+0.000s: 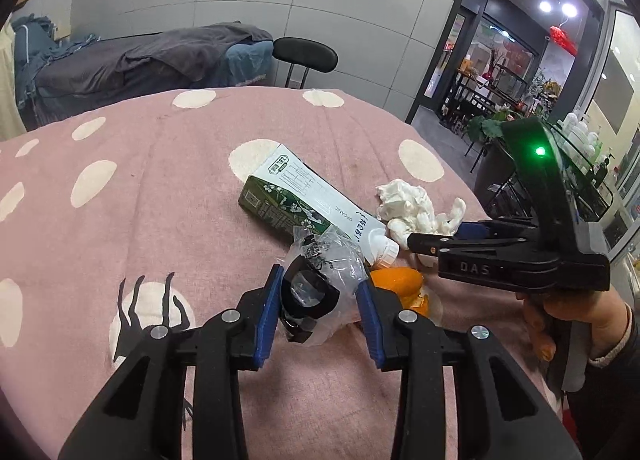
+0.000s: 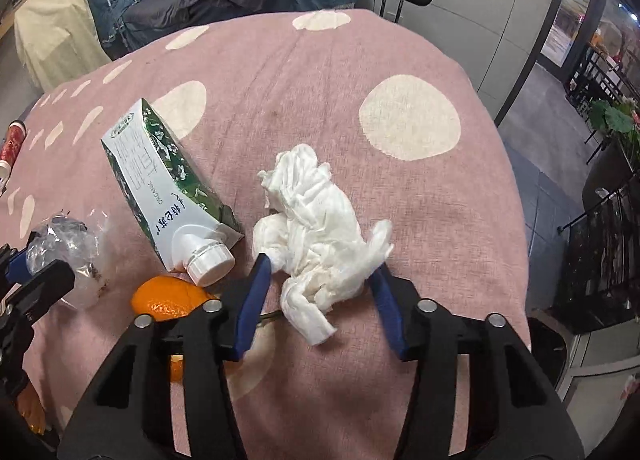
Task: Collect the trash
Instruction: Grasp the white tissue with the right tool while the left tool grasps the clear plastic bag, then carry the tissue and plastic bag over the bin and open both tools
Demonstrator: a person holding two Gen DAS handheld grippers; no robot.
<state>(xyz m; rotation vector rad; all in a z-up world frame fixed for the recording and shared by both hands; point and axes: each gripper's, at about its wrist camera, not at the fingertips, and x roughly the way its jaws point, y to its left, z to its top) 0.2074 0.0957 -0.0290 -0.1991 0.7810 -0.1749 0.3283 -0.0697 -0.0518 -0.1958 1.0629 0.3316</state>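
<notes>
Lying on the pink cloth (image 2: 320, 72), the milk carton (image 2: 168, 180) is untouched; left gripper (image 1: 320, 300) is wide around a plastic wrapper (image 1: 324, 260), right gripper (image 2: 324, 280) wide around the tissue (image 2: 316, 228).

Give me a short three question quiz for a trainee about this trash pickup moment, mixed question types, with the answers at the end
1. True or false: the right claw is shut tight on the milk carton.
2. Multiple choice: what sits between the open fingers of the left claw? A) the orange peel B) a crumpled clear plastic wrapper with a black ring inside C) the white tissue
3. Fill in: the carton lies on its side with its white cap pointing toward the ____ peel.

Key: 1 false, its fingers are open around the crumpled white tissue. 2 B, the wrapper. 3 orange.
</notes>
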